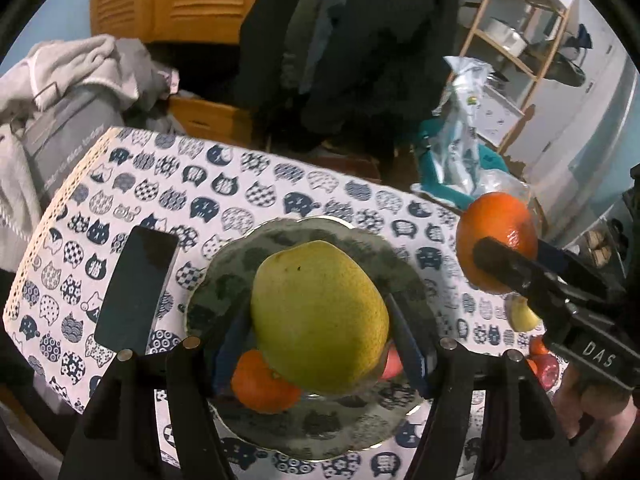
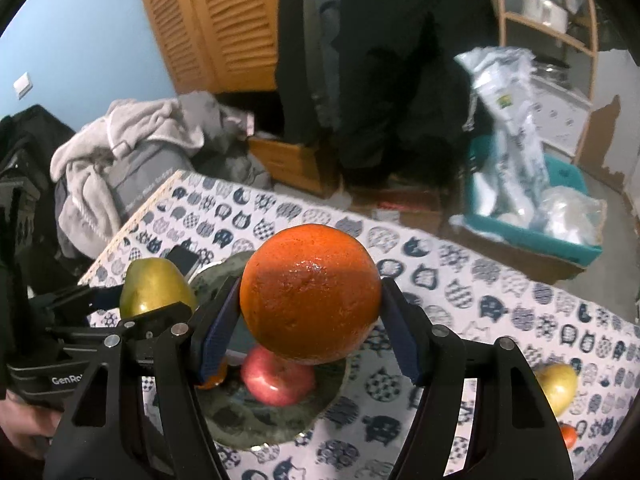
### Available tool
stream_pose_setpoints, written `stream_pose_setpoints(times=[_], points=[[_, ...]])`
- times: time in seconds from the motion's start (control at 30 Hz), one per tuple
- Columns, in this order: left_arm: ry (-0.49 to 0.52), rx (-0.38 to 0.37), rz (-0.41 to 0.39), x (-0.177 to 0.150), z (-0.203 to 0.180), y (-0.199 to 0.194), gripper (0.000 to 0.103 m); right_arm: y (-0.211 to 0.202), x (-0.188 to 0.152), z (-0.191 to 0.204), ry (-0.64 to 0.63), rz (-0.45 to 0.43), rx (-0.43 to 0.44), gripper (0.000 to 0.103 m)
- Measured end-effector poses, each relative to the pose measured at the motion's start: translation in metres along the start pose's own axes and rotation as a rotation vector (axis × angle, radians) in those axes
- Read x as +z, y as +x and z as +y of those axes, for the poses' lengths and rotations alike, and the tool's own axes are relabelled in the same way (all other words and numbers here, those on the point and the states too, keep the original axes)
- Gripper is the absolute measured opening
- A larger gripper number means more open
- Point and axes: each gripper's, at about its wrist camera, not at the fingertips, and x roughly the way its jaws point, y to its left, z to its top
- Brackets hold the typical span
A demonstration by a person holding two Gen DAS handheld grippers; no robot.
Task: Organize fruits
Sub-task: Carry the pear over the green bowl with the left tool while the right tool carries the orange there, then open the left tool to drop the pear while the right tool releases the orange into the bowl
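Clamping green pear [image 1: 320,316], left hand-held gripper [image 1: 320,344], right hand-held gripper [image 2: 310,320] seemingly pinching orange [image 2: 310,294]

The pear [image 1: 320,316] in your left gripper [image 1: 320,344] hides the middle of the plate [image 1: 224,276] and most of the small orange [image 1: 260,384] and the red fruit [image 1: 394,362] lying there. Your right gripper's [image 2: 310,320] big orange [image 2: 310,294] covers the top of the red apple [image 2: 276,380]. At the right wrist view's lower right edge, a yellow fruit [image 2: 558,386] is half behind the gripper arm, and an orange scrap [image 2: 569,436] is cut off, too small to name. Far shelves [image 2: 548,12] are blurred.
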Motion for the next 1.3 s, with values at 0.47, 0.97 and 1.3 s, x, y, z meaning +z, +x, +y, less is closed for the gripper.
stream_pose_setpoints(times=[0.47,0.97,1.3], points=[[-0.05,0.048,0.095,-0.009,0.032,0.047,0.069,0.076,-0.007,0.012,0.015,0.135,0.066,0.069],[-0.073,0.008,0.164,-0.012,0.039,0.076,0.068,0.119,-0.014,0.012,0.061,0.27,0.109,0.069],[-0.069,0.002,0.155,-0.009,0.034,0.069,0.067,0.115,-0.016,0.006,0.081,0.256,0.11,0.068]])
